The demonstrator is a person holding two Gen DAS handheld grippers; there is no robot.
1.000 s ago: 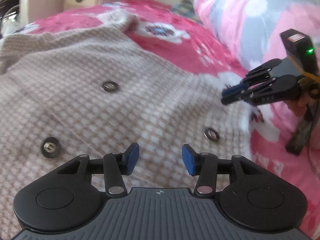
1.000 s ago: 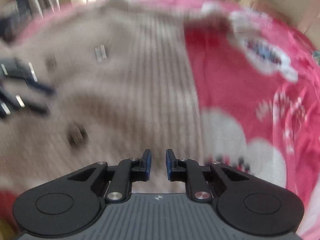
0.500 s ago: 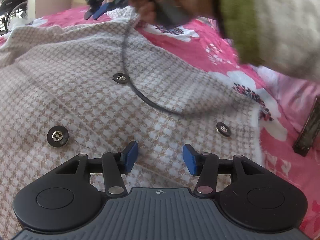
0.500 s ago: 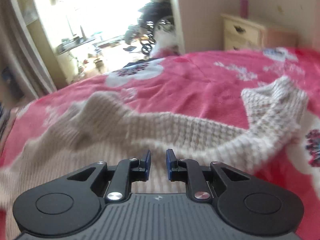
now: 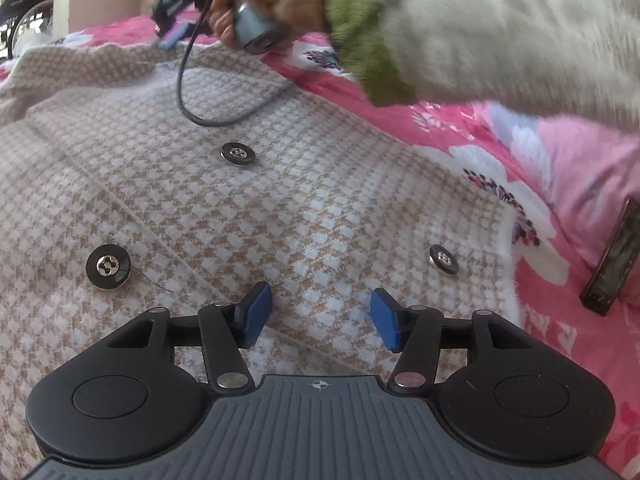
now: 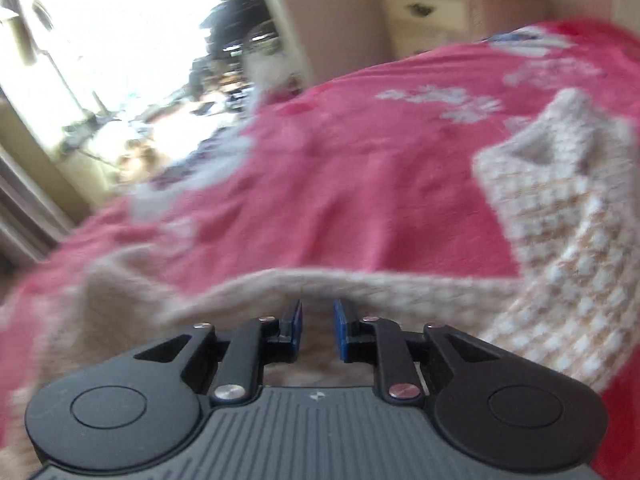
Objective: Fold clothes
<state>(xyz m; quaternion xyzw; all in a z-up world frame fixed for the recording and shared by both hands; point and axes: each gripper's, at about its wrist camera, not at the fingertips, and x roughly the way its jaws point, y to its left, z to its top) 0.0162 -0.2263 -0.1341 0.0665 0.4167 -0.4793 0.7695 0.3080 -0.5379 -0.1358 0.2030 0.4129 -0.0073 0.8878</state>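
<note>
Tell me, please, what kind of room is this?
Most likely a bedroom: the checked garment lies on a pink floral bedspread, and a cream bedside cabinet stands against the wall behind it.

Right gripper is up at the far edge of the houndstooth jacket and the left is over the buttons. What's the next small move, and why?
Probably ease the right gripper forward and close on the jacket's far edge. That knit hem lies just ahead of its narrowly open fingers, with nothing pinched yet. The left gripper, whose fingers have just been opening, sits empty above the jacket, so the fold seemingly starts from the far side.
</note>
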